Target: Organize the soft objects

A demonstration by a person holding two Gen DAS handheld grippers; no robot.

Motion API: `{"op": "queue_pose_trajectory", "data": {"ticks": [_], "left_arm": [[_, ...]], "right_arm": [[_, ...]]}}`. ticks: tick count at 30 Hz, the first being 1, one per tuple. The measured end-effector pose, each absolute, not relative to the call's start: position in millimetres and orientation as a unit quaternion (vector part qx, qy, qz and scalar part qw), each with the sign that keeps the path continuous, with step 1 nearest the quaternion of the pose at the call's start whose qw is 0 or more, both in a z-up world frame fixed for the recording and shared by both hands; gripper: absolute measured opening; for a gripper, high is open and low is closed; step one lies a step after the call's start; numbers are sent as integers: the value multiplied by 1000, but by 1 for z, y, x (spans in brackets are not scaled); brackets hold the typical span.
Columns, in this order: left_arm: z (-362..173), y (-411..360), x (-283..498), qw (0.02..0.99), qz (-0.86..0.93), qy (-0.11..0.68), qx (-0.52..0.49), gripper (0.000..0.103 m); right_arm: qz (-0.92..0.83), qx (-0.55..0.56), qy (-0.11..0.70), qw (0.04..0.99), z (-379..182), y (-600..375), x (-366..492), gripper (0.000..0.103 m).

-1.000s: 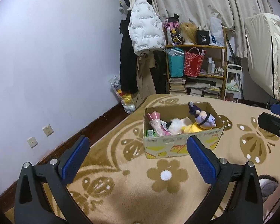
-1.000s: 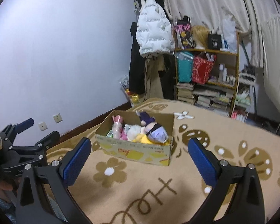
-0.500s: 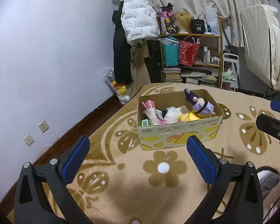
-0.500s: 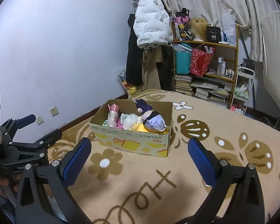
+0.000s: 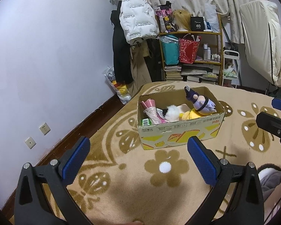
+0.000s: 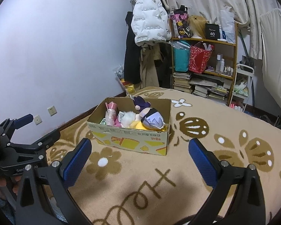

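Both blue-padded grippers, left (image 5: 138,154) and right (image 6: 139,154), hover spread and empty above the beige flower-patterned carpet (image 5: 164,183); open cardboard box of plush toys (image 6: 133,136) ahead.

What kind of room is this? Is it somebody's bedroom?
Probably a bedroom or living room at home: a white puffer jacket hangs by the wall, a shelf holds bags and books, and a cardboard box of plush toys sits on a patterned blanket.

One open cardboard box (image 5: 179,131) on the beige flower-patterned carpet (image 5: 166,168); inside it one purple-haired plush doll (image 5: 202,104), one white fluffy toy (image 5: 172,112), one pink item (image 5: 152,110) (kind unclear).
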State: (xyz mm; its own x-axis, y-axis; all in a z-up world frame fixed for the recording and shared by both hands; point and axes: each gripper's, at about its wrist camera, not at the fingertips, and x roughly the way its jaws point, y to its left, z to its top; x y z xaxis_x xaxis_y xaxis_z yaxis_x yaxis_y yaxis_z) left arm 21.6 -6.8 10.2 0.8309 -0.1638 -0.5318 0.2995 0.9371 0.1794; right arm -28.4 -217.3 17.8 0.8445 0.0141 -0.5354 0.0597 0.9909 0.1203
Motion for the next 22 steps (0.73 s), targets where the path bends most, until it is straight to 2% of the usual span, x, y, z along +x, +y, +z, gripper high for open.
{"op": "queue_pose_trajectory", "data": {"ticks": [22], "left_arm": [[11, -9, 18, 948, -127, 261, 130, 102]], "right_arm": [[-19, 70, 281, 957, 14, -220, -30, 103]]}}
